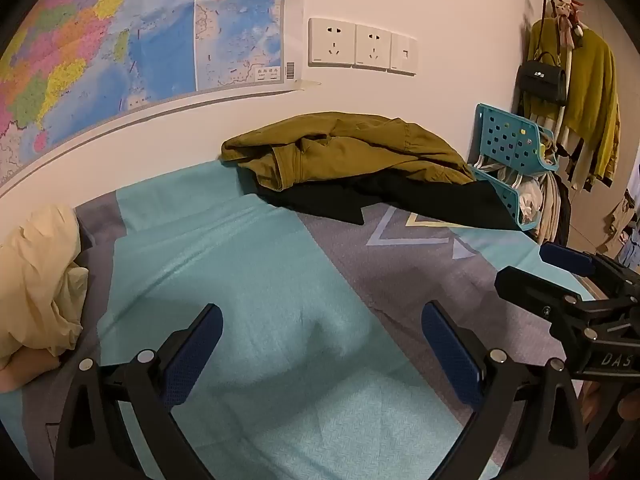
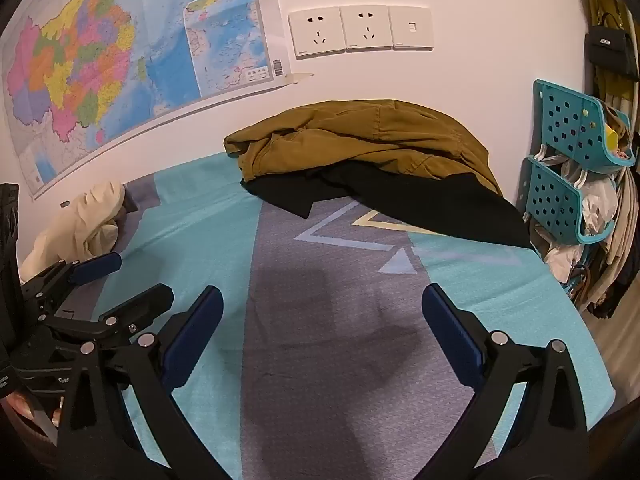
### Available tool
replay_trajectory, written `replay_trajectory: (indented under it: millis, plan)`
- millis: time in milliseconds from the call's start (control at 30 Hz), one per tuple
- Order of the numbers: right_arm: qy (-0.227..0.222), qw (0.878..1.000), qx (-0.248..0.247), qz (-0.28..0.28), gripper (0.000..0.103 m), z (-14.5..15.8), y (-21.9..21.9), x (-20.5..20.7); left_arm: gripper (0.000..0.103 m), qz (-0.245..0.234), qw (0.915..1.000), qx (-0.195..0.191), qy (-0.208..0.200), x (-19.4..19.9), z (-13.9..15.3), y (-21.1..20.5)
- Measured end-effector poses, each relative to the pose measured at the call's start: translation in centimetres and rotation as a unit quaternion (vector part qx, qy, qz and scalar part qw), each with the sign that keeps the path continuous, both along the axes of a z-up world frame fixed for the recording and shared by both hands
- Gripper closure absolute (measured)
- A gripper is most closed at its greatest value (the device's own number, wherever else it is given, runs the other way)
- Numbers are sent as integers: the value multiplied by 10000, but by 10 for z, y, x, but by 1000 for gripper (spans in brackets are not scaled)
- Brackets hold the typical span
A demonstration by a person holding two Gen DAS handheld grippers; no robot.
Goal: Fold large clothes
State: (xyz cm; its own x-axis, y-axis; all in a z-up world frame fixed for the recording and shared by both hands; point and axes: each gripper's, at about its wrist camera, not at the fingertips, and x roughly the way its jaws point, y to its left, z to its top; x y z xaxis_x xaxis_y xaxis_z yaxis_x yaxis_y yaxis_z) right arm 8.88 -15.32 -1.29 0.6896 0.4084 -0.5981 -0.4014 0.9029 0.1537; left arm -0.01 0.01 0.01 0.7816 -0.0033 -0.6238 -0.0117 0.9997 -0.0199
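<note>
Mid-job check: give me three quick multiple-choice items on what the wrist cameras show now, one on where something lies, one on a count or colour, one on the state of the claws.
1. Where does the olive jacket lie?
A. at the far side of the bed, by the wall, on top of the black garment
B. between the fingers of the right claw
C. in the teal basket

2. How many white plates are in the row on the wall?
A. one
B. three
C. five

3. What state are the left claw and right claw in?
A. both shut on cloth
B. left shut, right open
C. both open and holding nothing

Answers:
1 A, the jacket is heaped by the wall over black cloth.
2 B, two sockets and a switch sit side by side.
3 C, only bare bedsheet shows between each pair of spread fingers.
</note>
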Motion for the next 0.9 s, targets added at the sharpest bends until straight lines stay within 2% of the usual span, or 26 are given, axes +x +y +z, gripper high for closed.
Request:
replay_trajectory:
  millis: [900]
  plan:
    - [-70, 10000, 23, -13, 5, 3, -6, 2, 7, 49, 10000, 27, 33, 2, 0, 2]
